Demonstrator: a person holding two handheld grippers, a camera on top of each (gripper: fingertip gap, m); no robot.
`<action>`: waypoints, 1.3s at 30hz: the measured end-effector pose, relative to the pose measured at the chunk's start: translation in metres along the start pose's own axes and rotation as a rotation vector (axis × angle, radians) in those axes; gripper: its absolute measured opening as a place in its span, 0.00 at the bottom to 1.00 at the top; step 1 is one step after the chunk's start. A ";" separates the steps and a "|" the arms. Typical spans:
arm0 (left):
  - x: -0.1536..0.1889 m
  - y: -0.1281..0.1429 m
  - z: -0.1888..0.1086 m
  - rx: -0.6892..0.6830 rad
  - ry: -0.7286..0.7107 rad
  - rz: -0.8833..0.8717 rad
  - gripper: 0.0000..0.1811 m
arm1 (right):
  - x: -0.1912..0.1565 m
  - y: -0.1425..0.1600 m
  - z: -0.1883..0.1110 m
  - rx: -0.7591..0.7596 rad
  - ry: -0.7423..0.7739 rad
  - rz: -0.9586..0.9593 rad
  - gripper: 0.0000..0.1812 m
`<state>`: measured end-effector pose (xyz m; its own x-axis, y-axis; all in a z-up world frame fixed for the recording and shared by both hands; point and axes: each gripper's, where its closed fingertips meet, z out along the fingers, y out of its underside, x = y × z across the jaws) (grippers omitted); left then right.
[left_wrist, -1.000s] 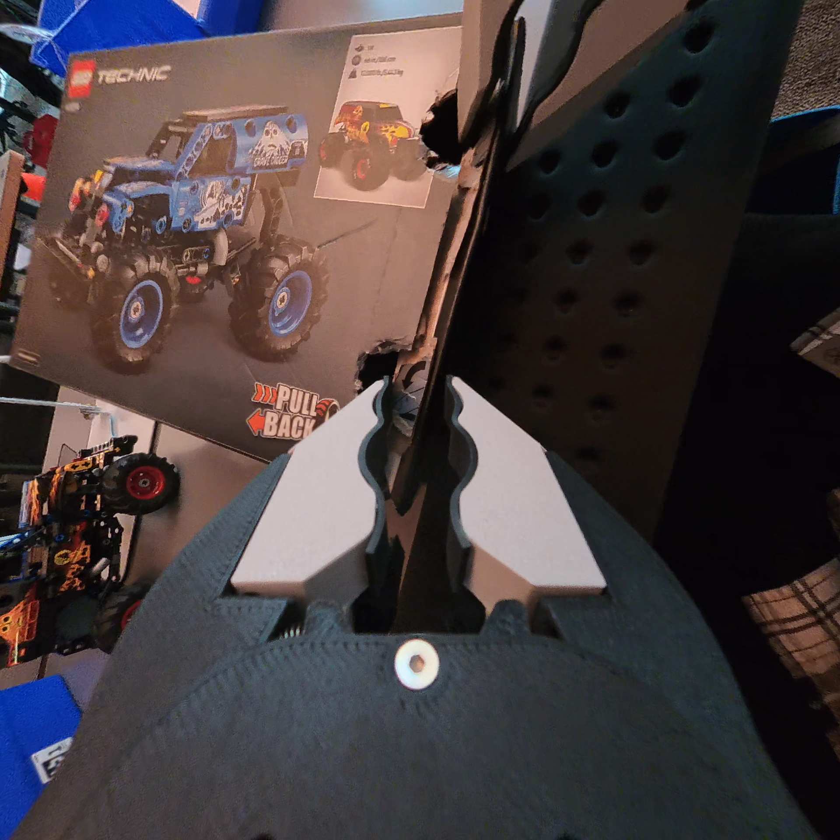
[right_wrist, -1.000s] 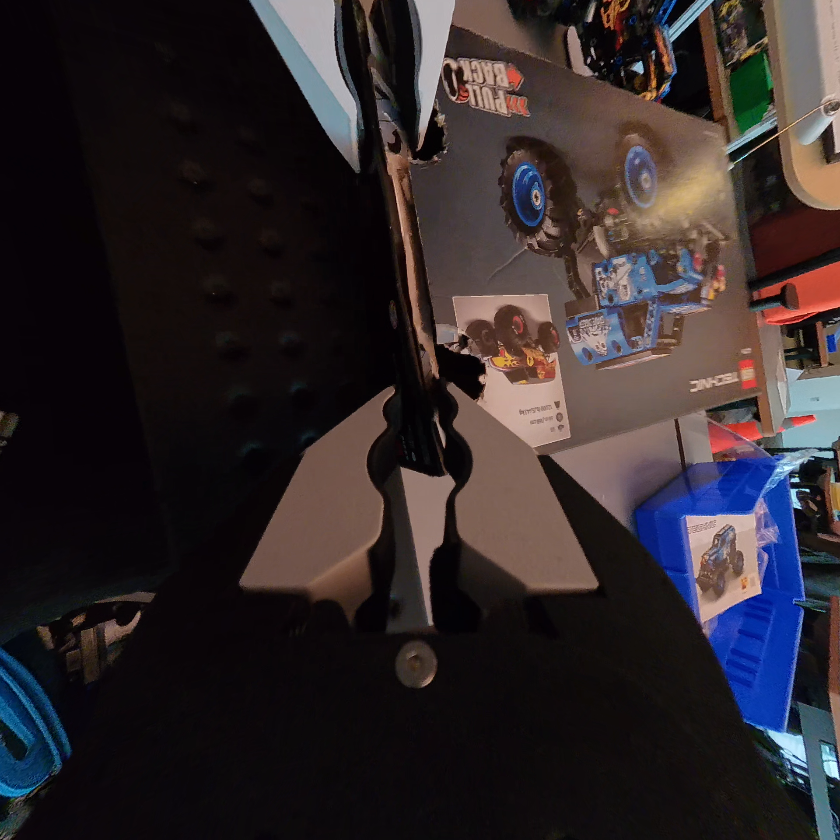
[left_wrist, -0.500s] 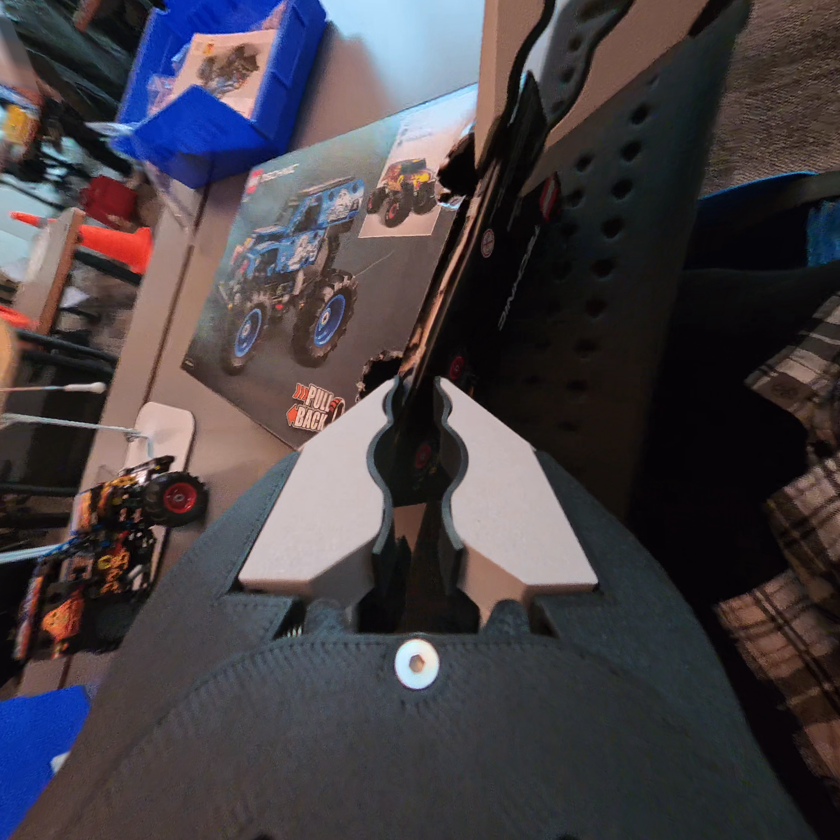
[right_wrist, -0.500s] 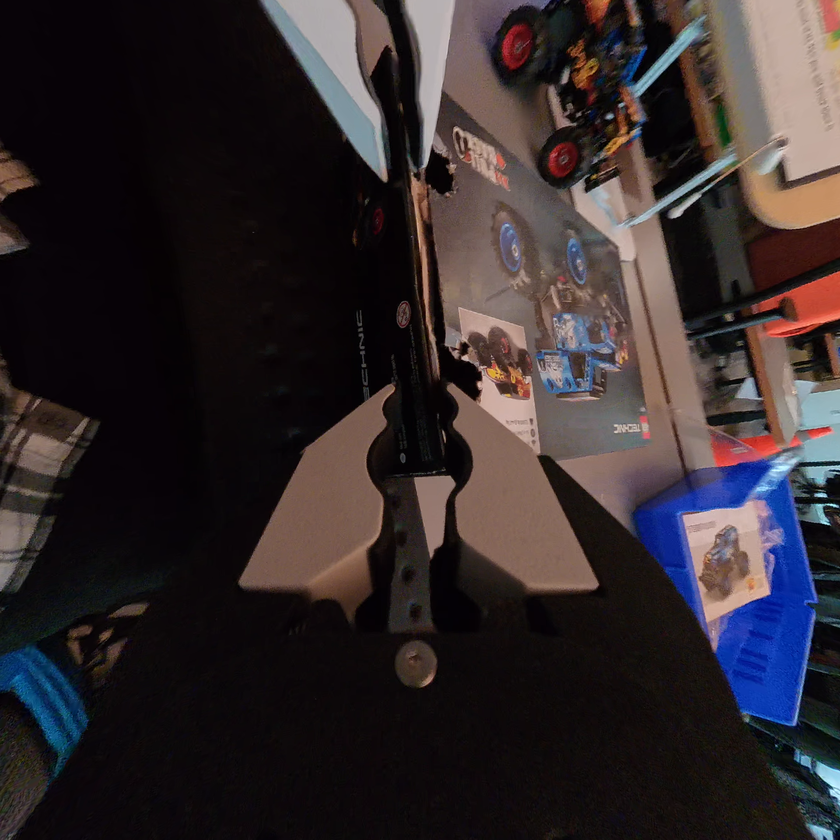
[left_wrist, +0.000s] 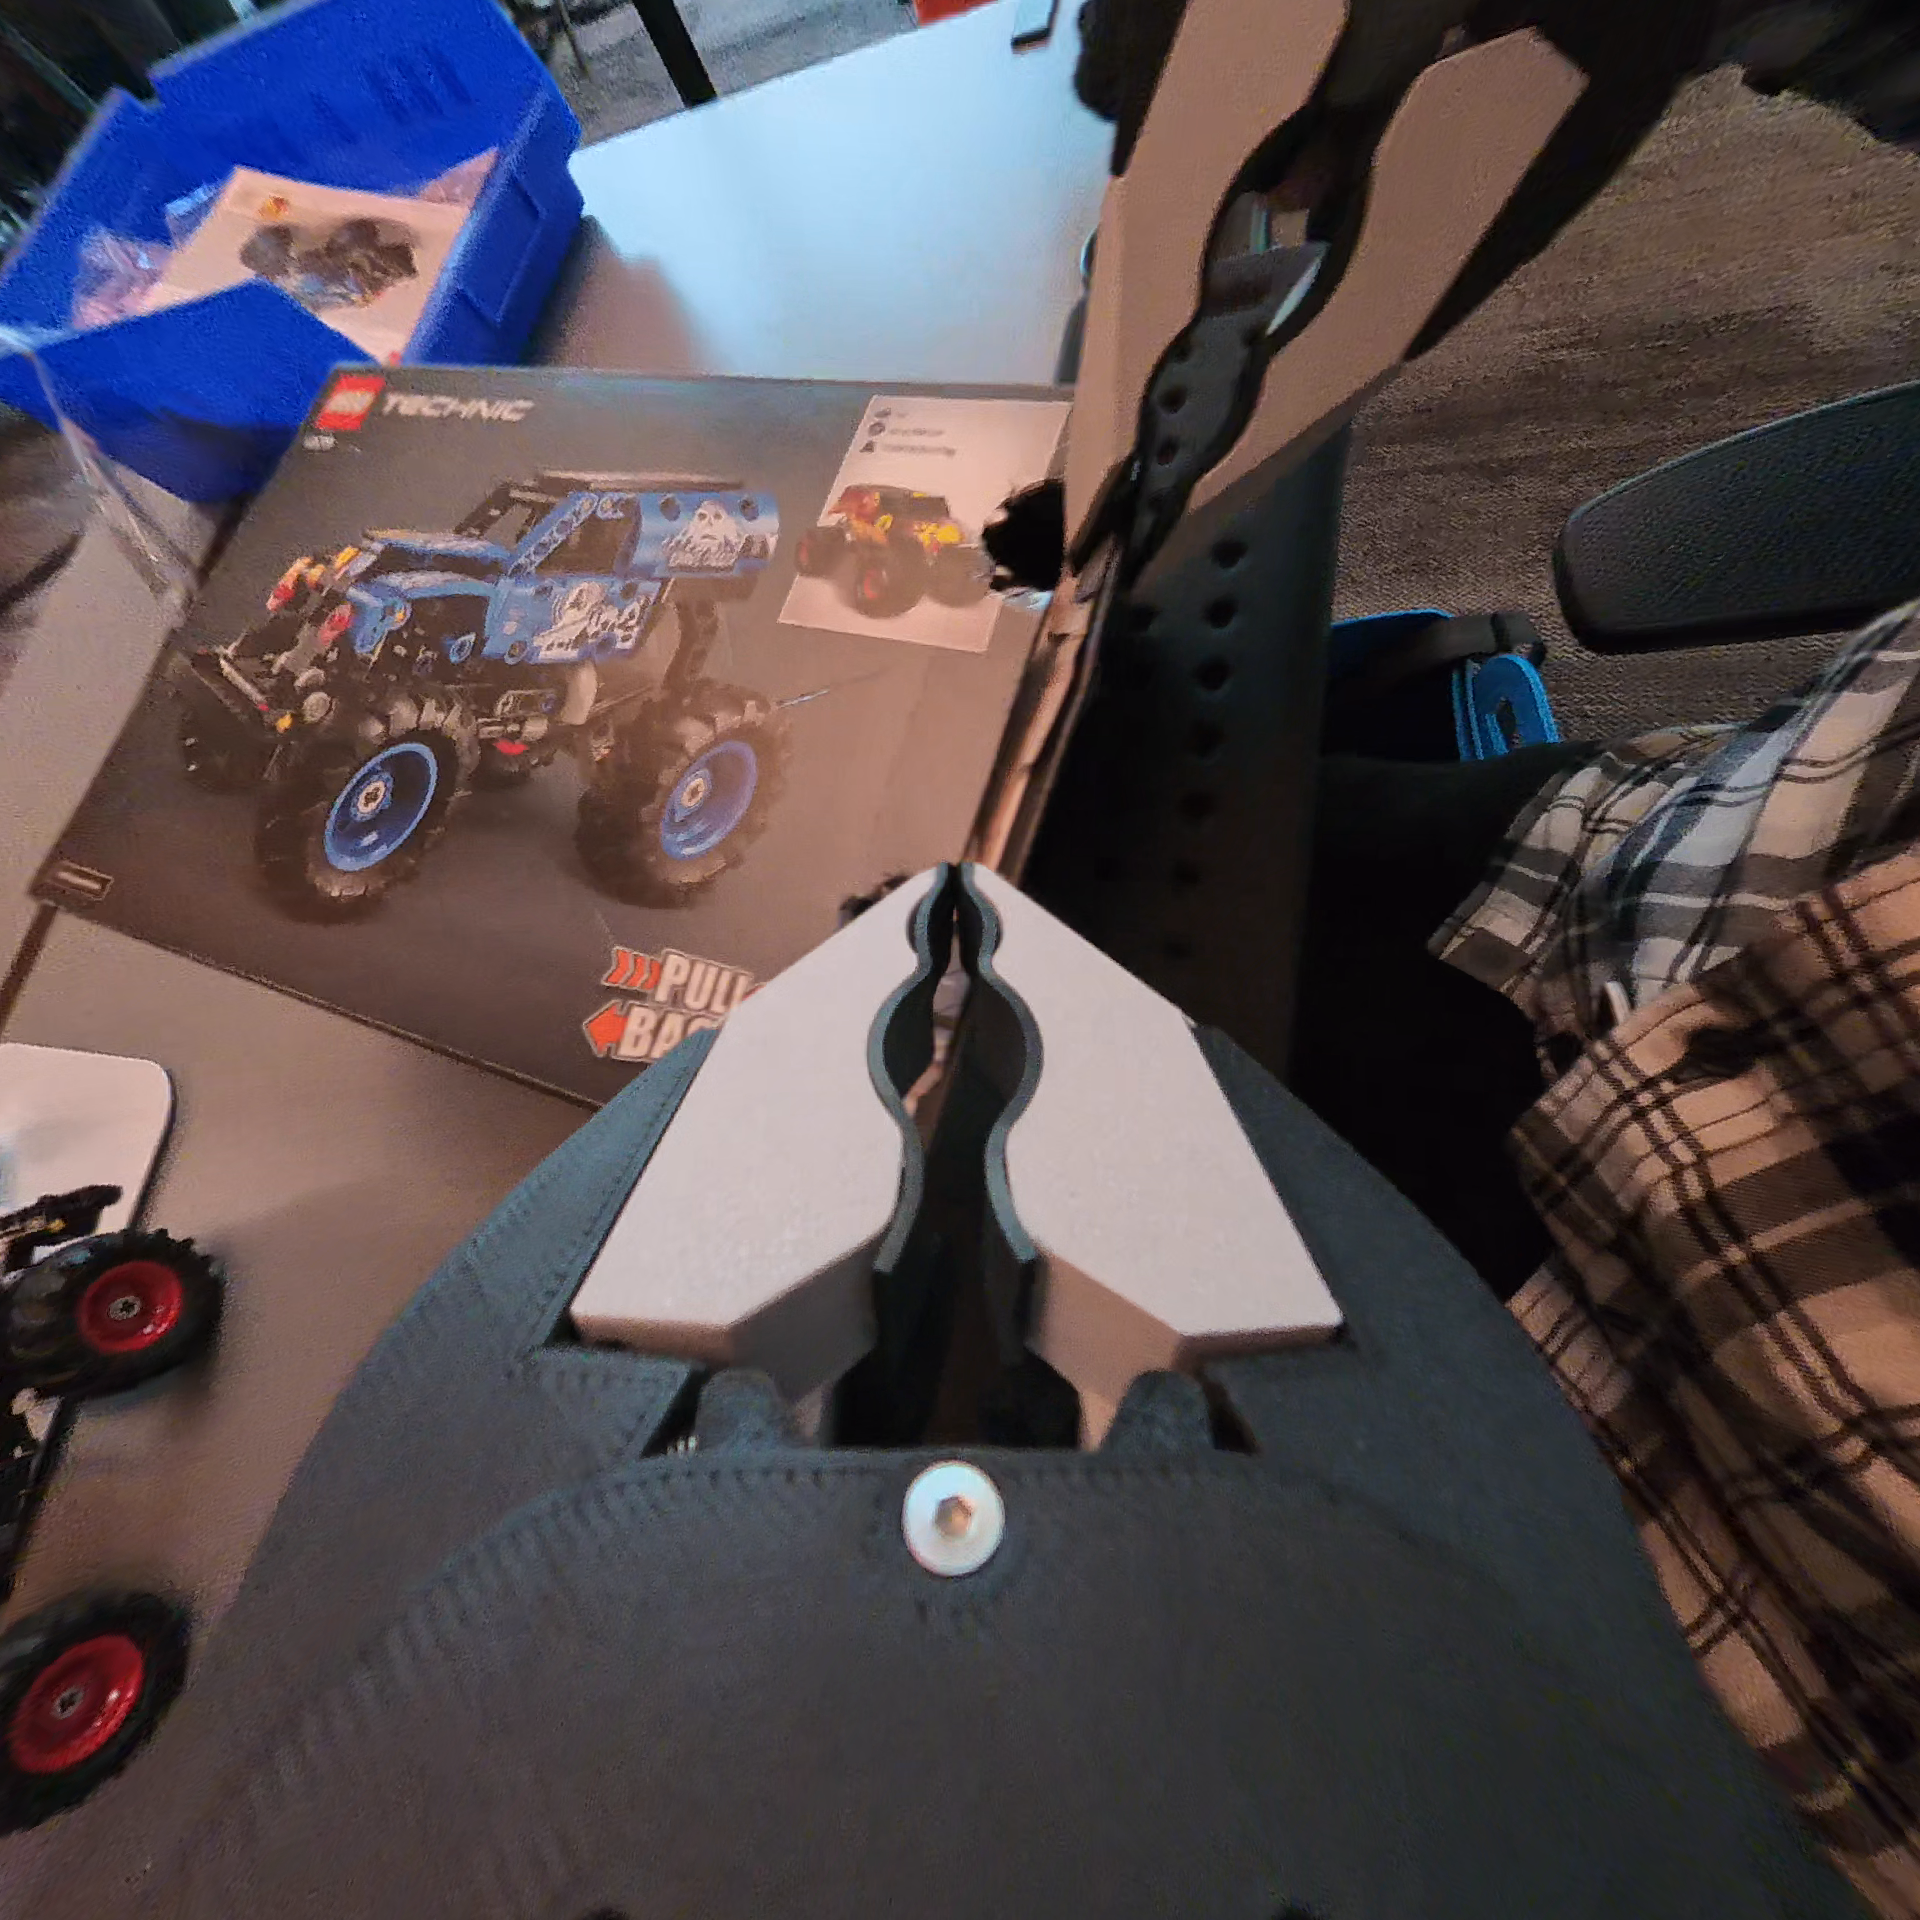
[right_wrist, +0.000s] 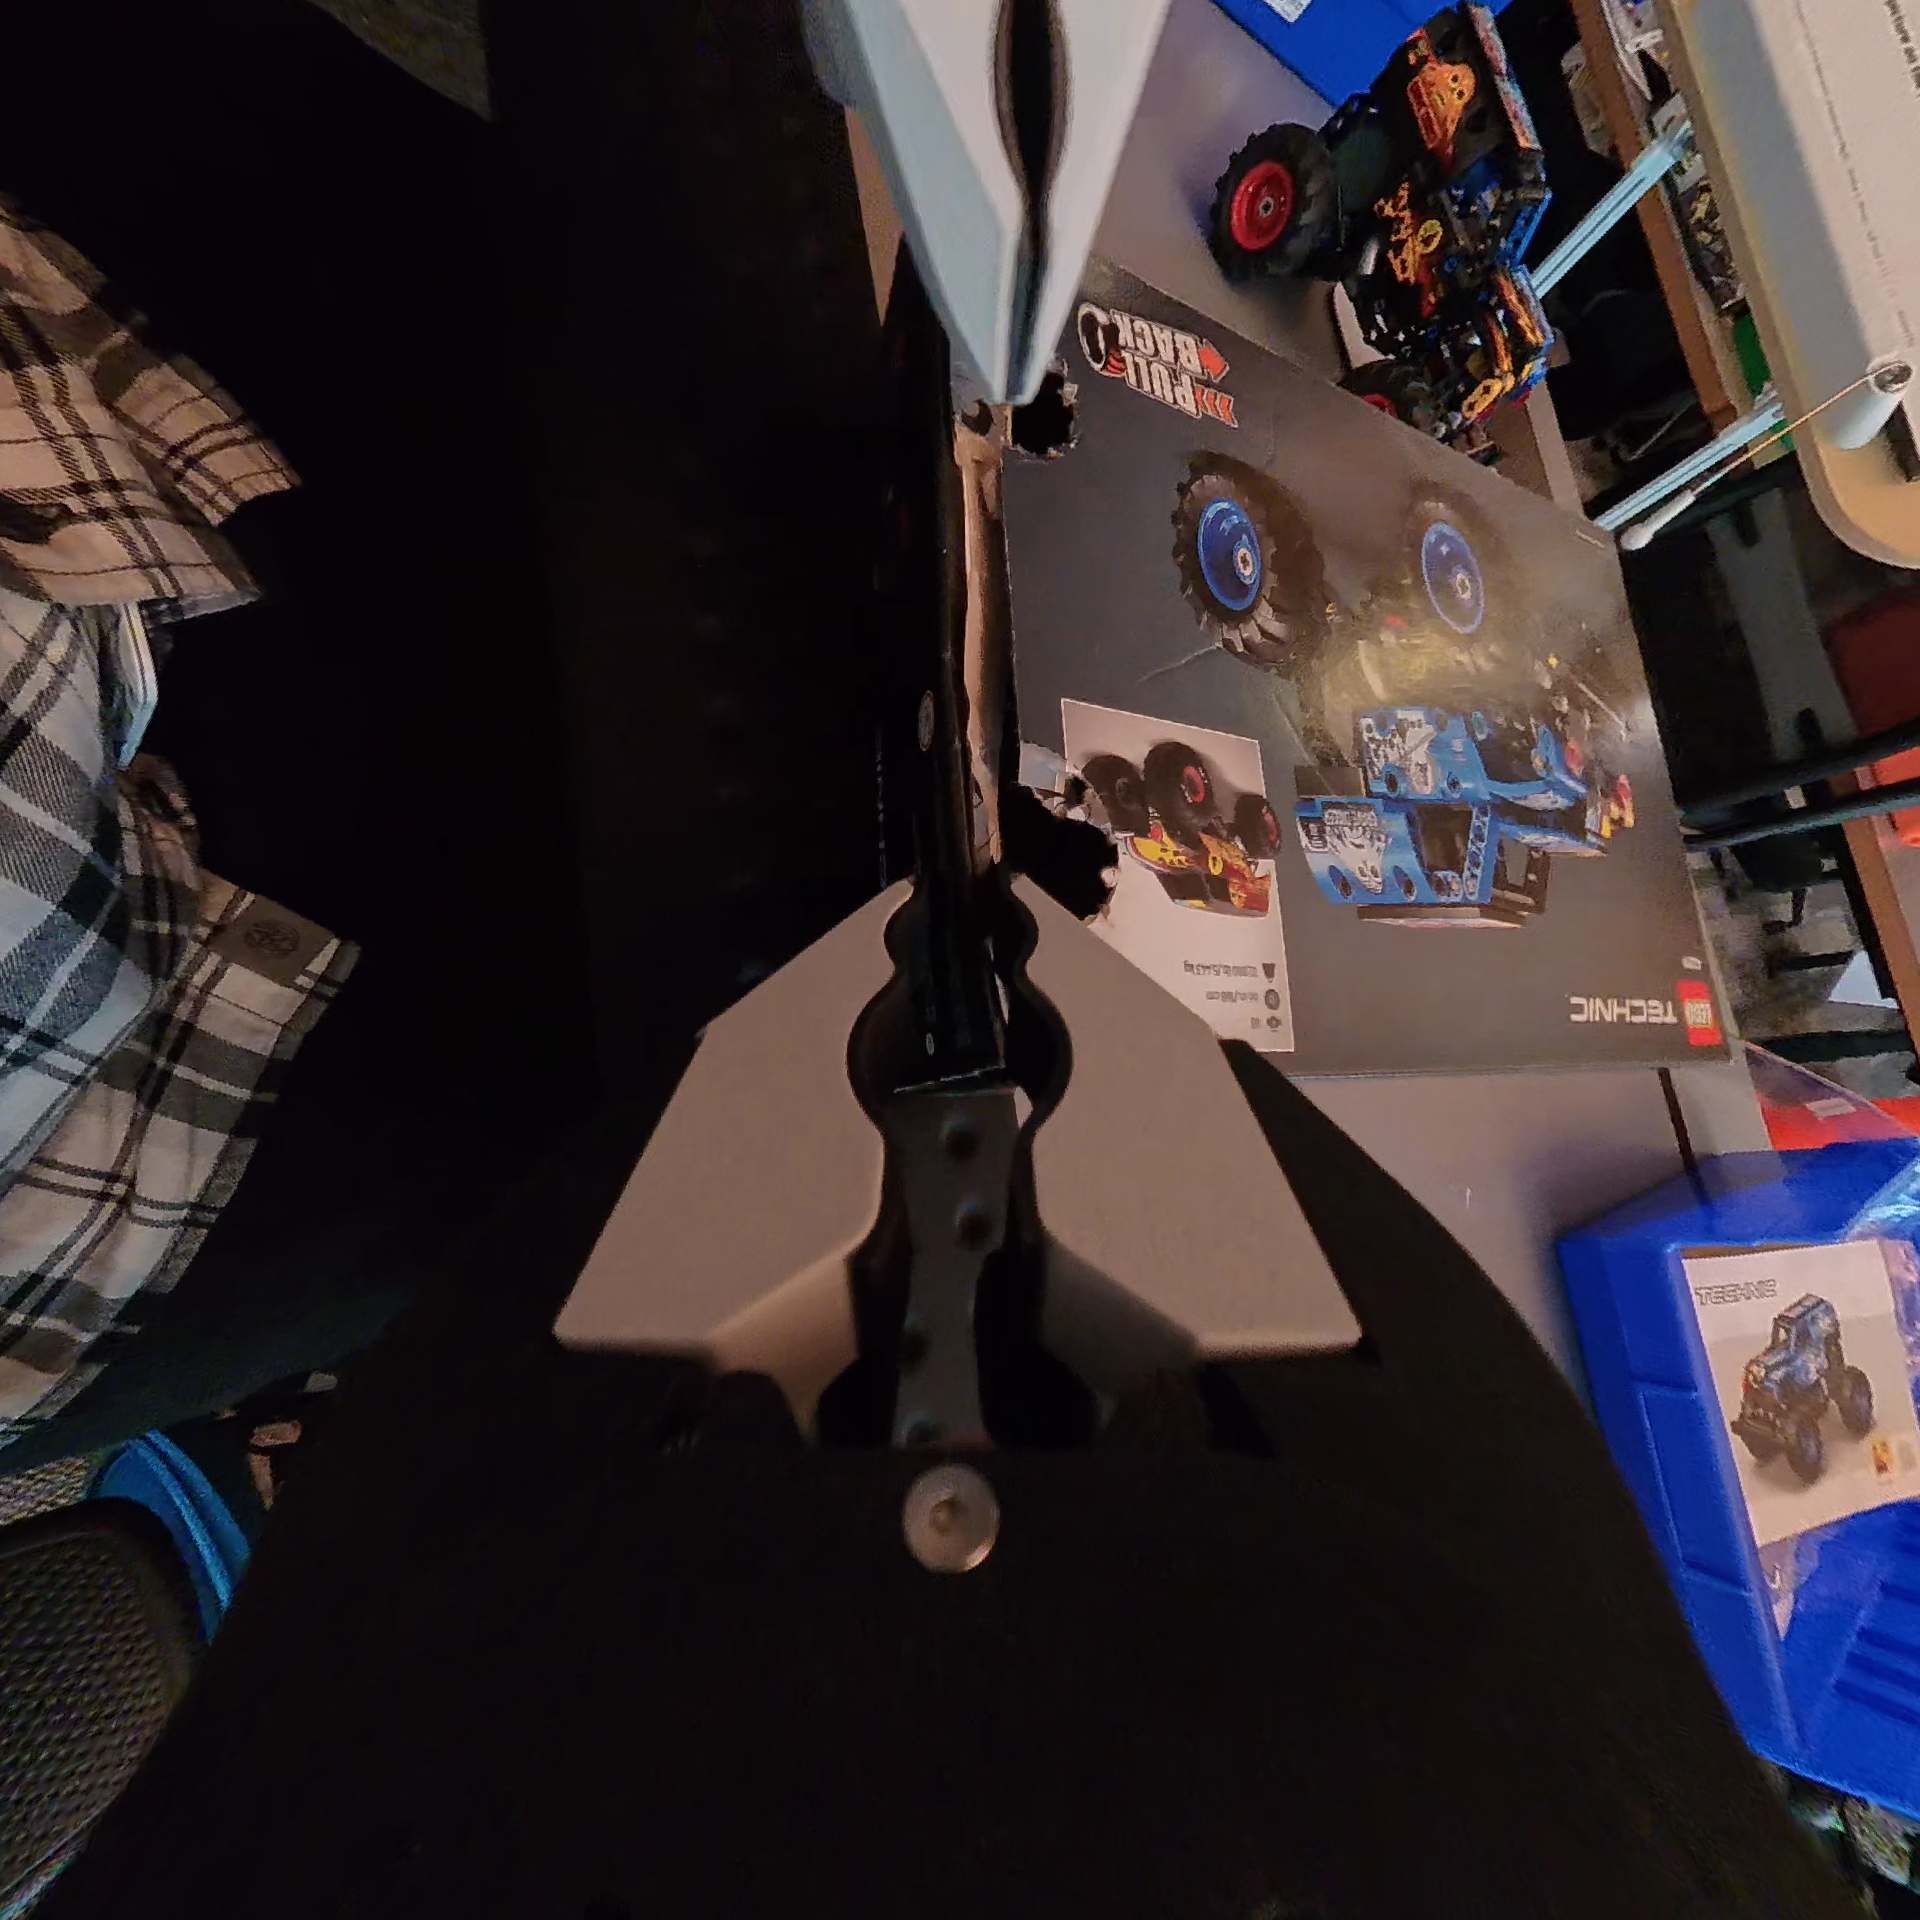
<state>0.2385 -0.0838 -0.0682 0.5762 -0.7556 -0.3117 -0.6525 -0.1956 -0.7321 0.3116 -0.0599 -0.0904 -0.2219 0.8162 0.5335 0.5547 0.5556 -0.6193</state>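
Toy box (left_wrist: 499, 727) flat on worktop (left_wrist: 312, 1122), side flap (right_wrist: 940, 727) standing up at its edge. My right gripper (right_wrist: 951, 935) narrow, clamped on flap end. My left gripper (left_wrist: 956, 904) jaws closed tip to tip at box corner; possibly pinching card, view too tight. Blue bin (left_wrist: 208, 343) beyond box, toy truck (left_wrist: 94, 1309) beside it.

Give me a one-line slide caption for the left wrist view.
Left gripper shut on the toy box flap edge, right gripper opposite, over a grey table.
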 end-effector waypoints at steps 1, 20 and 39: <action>-0.006 0.004 0.002 -0.034 0.005 0.000 0.00 | 0.000 -0.001 0.000 0.004 -0.006 -0.003 0.05; -0.045 0.020 0.023 -0.266 -0.112 0.251 0.12 | -0.001 -0.005 0.003 0.044 -0.019 -0.014 0.05; -0.060 0.021 0.046 -0.298 -0.031 0.241 0.10 | -0.010 -0.018 0.005 0.107 0.010 -0.088 0.04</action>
<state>0.2130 -0.0137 -0.0929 0.4001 -0.7836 -0.4753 -0.8830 -0.1908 -0.4289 0.3000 -0.0775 -0.0877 -0.2572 0.7621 0.5942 0.4442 0.6393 -0.6276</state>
